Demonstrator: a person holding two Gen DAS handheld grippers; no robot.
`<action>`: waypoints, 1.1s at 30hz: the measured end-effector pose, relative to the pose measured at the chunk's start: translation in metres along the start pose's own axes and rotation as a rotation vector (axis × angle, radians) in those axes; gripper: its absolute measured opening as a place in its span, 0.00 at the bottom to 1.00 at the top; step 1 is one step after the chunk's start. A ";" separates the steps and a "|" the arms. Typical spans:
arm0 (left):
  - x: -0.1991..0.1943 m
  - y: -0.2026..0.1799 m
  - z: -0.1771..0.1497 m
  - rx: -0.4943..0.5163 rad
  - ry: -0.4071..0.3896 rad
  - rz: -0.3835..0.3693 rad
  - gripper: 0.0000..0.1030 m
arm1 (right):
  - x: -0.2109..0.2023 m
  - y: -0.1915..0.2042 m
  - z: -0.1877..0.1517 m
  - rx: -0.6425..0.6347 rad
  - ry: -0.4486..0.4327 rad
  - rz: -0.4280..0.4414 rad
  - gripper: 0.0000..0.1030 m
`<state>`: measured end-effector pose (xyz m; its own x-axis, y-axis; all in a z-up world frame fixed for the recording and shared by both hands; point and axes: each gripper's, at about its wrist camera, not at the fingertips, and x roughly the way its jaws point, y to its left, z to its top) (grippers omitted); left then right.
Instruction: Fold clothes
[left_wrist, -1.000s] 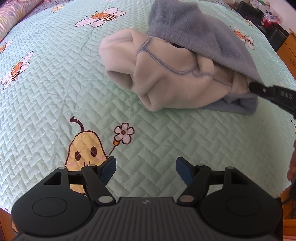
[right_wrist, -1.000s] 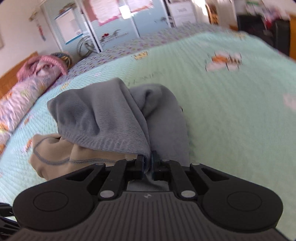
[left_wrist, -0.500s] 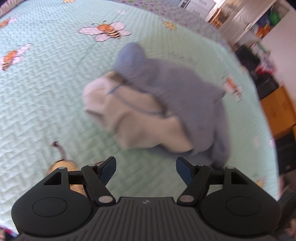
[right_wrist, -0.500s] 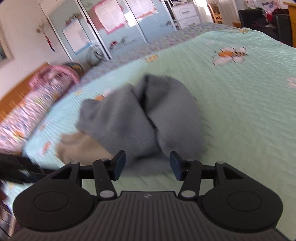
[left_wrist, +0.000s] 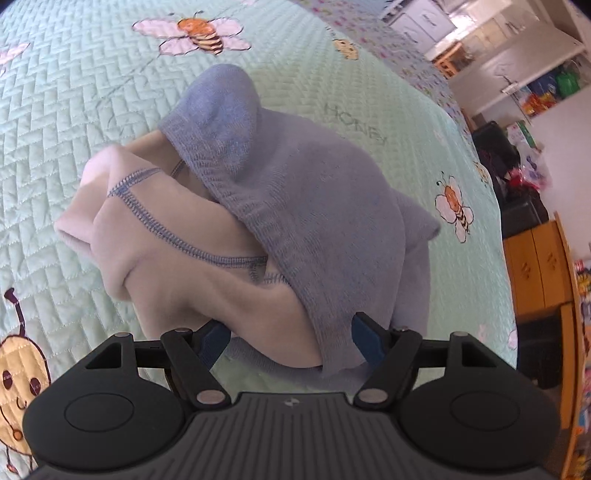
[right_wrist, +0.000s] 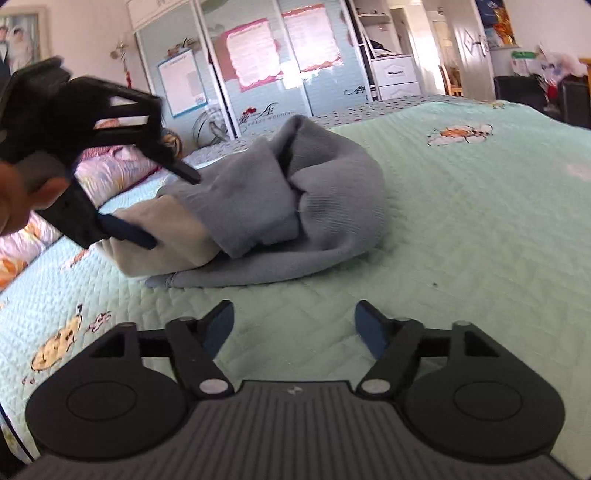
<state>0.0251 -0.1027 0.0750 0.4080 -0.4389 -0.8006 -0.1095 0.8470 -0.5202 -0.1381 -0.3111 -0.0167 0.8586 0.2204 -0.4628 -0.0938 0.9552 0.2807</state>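
Note:
A crumpled garment (left_wrist: 314, 206), grey-blue outside with a cream fleece lining, lies in a heap on the mint quilted bedspread (left_wrist: 74, 110). My left gripper (left_wrist: 291, 336) is open and points down at the heap's near edge. The cream lining and a grey hem sit loosely between its jaws. In the right wrist view the same garment (right_wrist: 314, 199) lies ahead, with the left gripper (right_wrist: 171, 210) reaching over its cream end. My right gripper (right_wrist: 294, 326) hovers over bare bedspread (right_wrist: 480, 240) short of the garment. Its jaws are opening with nothing between them.
A rolled pink quilt (right_wrist: 110, 166) lies along the bed's far left. Sliding wardrobe doors (right_wrist: 258, 74) stand behind the bed. A wooden cabinet (left_wrist: 535, 273) and dark furniture (right_wrist: 535, 92) stand beside the bed's right edge. A person's hand (right_wrist: 22, 199) holds the left gripper.
My right gripper let go of the grey edge, opened and drew back from the heap. My left gripper moved up to the garment, and its jaws now straddle the near edge.

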 end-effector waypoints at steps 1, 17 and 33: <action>-0.007 -0.001 -0.002 -0.001 -0.005 -0.023 0.72 | 0.000 -0.001 -0.001 0.002 -0.004 0.010 0.81; 0.002 -0.005 0.030 -0.036 -0.131 -0.017 0.74 | 0.000 -0.014 0.000 0.105 -0.027 0.093 0.85; -0.023 -0.037 -0.002 0.174 -0.312 0.182 0.15 | 0.001 -0.017 -0.004 0.125 -0.040 0.121 0.89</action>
<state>0.0179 -0.1245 0.1124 0.6544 -0.1878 -0.7324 -0.0611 0.9524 -0.2988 -0.1378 -0.3259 -0.0254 0.8645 0.3215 -0.3864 -0.1361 0.8897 0.4359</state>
